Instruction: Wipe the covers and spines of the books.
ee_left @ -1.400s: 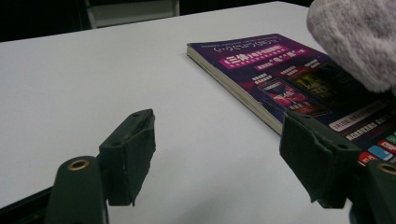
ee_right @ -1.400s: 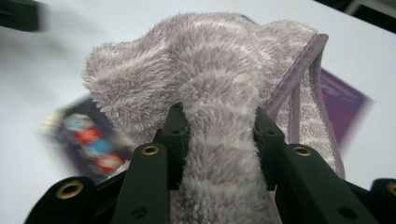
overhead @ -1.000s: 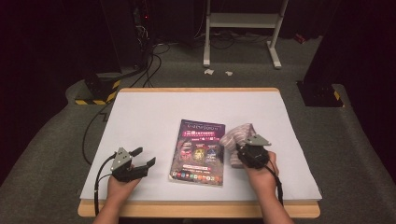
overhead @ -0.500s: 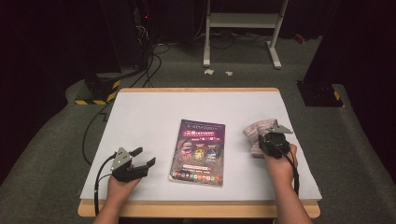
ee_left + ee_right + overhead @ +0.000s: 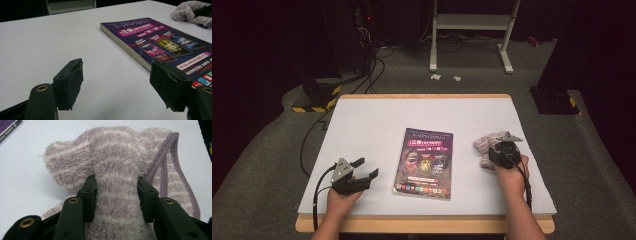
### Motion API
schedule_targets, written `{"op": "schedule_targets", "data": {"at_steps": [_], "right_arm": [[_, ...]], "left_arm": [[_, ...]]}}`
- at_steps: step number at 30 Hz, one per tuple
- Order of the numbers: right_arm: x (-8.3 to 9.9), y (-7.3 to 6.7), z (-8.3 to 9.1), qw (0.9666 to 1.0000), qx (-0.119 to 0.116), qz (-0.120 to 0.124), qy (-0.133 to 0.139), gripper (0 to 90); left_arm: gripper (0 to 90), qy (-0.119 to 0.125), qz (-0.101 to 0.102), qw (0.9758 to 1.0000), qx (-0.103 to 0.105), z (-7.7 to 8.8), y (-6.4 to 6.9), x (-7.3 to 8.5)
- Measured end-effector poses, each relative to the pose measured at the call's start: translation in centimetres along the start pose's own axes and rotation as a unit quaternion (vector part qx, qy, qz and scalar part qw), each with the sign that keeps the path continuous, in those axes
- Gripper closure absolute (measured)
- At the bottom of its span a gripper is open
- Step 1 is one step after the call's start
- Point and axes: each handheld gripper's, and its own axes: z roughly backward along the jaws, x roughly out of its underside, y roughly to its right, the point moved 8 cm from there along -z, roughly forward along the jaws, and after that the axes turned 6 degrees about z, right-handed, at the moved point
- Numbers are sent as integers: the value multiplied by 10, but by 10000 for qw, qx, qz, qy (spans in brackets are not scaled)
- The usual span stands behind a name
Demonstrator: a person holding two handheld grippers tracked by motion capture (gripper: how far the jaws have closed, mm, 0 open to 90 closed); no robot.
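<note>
Where the high view looks down on the white table (image 5: 377, 120), the right gripper (image 5: 498, 148) sits near the right edge, about midway between the far and near edges, with a fluffy mauve towel (image 5: 484, 145) bunched under and ahead of it. A purple book (image 5: 426, 162) lies flat near the middle of the table, its near end closer to the near edge, well apart from the towel. The left gripper (image 5: 364, 169) rests near the near left corner, its jaws spread with nothing between them, pointing toward the book. A person's forearms come in over the near edge, one hand behind each gripper.

From the left gripper view, the left gripper (image 5: 117, 87) has its two black pads wide apart over bare table, gripping nothing. The book (image 5: 160, 42) lies just beyond the pad on the picture's right, its spine edge and stacked pages turned this way. The towel (image 5: 190, 12) shows at the upper right corner, past the book's far end.

From the right gripper view, the right gripper (image 5: 116, 195) has a thick fold of the towel (image 5: 117, 155) between its pads, which touch the pile on both sides; its jaws have just been opening, and the fold fills the gap. The towel's stitched hem curves along the right side, and the rest slumps on the table. A corner of the book (image 5: 7, 126) peeks in at the upper left.
</note>
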Motion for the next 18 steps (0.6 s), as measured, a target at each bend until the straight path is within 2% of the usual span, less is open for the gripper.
{"op": "schedule_targets", "data": {"at_steps": [7,12,13,15,16,17,18], "right_arm": [[-2,-1,0,10000,-31,-14,-4,471],[-15,3,22,9994,118,18,340,407],[-21,-1,34,9985,149,98,510,378],[-24,-9,43,9977,108,168,649,355],[-24,-15,47,9974,29,182,693,352],[-23,-29,52,9967,-145,238,765,345],[-23,-29,52,9967,-145,238,765,345]], "left_arm": [[270,-12,-17,10000,5,0,0,0],[270,-146,-107,9998,-20,-1,5,-1],[270,-166,-144,9998,-28,-2,6,-2],[270,-214,-132,9997,7,-3,11,-3],[270,-286,-145,9995,49,-5,17,-4],[270,-286,-145,9995,49,-5,17,-4],[270,-315,-196,9993,85,-6,22,-5]]}}
